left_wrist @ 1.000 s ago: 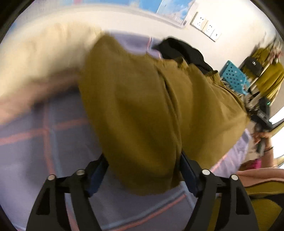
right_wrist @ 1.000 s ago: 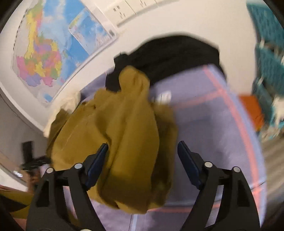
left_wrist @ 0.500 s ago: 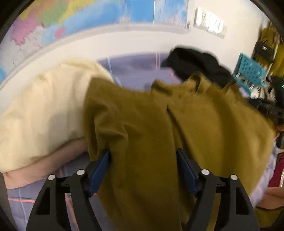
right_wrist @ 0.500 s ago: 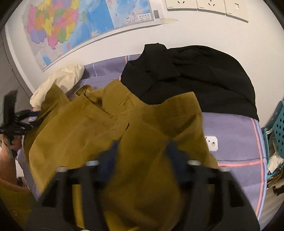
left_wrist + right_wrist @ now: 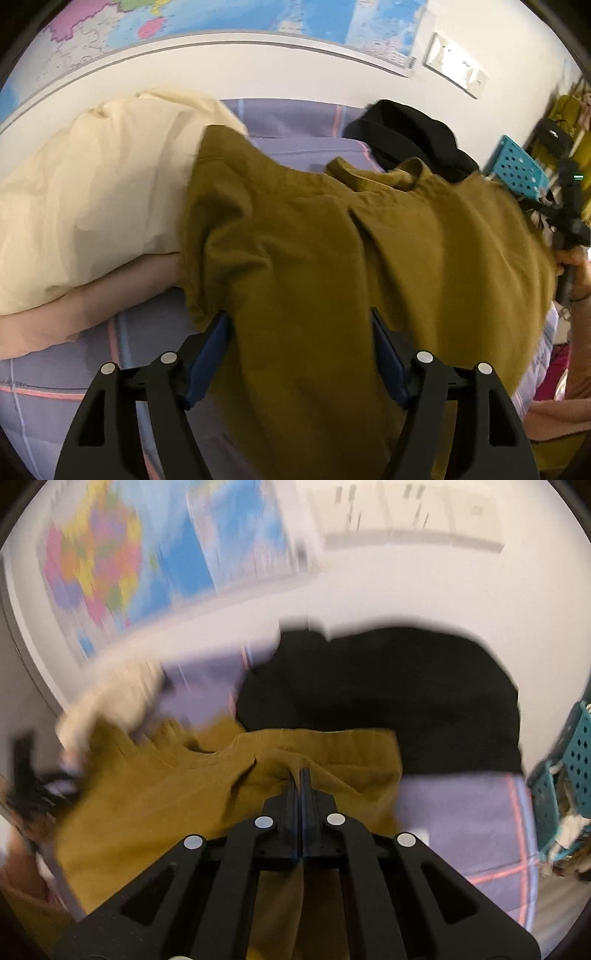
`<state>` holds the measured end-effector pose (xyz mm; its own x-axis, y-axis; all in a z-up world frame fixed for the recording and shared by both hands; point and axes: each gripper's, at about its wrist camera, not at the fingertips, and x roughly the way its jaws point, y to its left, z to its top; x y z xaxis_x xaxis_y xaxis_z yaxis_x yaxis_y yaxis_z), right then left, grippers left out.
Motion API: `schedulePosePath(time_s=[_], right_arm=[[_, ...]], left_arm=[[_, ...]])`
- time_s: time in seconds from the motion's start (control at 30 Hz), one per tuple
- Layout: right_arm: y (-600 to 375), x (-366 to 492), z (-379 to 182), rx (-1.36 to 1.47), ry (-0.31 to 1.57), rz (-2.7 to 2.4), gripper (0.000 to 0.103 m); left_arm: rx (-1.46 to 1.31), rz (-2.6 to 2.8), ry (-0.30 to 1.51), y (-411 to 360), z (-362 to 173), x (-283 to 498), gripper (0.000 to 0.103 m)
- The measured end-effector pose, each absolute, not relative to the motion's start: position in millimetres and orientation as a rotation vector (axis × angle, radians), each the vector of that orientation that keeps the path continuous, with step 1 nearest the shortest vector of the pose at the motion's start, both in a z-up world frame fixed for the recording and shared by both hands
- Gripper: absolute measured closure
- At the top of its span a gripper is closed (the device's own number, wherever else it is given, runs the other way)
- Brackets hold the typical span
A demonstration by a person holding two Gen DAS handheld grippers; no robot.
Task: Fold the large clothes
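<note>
The fold has barely begun: the mustard shirt (image 5: 332, 258) lies loosely bunched and rumpled on the purple checked bed (image 5: 288, 122), with no clean crease or squared edge to be seen, so the spreading, the folds themselves and the final stacking all look to be ahead. In the right wrist view the right tongs (image 5: 301, 775) are pressed together, their jaws having just been closing, and they pinch a small ridge of the shirt's cloth near what seems to be its upper edge, in the middle of the frame. In the left wrist view the left tongs (image 5: 301, 347) stand spread wide at the bottom of the frame; the shirt's cloth drapes down between the blue pads, but they do not press on it, so that side is not gripped. The shirt fills the middle and right of the left view, its collar (image 5: 373, 173) showing toward the upper right, and its fabric looks like a soft, fairly heavy weave with deep wrinkles, likely to sag and slide when lifted by one point only. A cream garment (image 5: 96, 192) lies at the left of that frame, partly under the shirt, and a black garment (image 5: 388, 698) is heaped behind it near the wall; both look still unfolded. A blue perforated basket (image 5: 517, 170) sits at the right edge, and a map (image 5: 122, 557) hangs on the wall in the upper left of the blurred right view.
</note>
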<state>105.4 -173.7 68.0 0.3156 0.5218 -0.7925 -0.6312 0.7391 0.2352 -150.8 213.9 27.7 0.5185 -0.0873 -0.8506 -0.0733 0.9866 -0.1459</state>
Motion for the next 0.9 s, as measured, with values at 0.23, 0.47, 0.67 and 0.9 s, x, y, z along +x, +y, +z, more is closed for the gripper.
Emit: schedulePosePath(time_s=[0.23,0.47,0.67,0.9], right_arm=[[-184.8,94.7,67.2,-0.157,0.998,0.714,0.058],[-208.8,62.9,95.8,-0.008,0.943,0.819,0.052],[-191.9,53.4,67.2,0.017,1.037,0.883,0.052],[-187.3,55.2,50.0,0.039,1.063,0.853,0.052]], left_arm=[[-0.112,0.019,0.969,196.4,44.7,-157.9,0.026],[-0.051,0.034,0.951,183.4,51.0,-160.5,0.025],[-0.056,0.023,0.974,180.1,40.0,-157.5,0.025],[-0.114,0.016,0.988,184.4,19.2,-156.2,0.022]])
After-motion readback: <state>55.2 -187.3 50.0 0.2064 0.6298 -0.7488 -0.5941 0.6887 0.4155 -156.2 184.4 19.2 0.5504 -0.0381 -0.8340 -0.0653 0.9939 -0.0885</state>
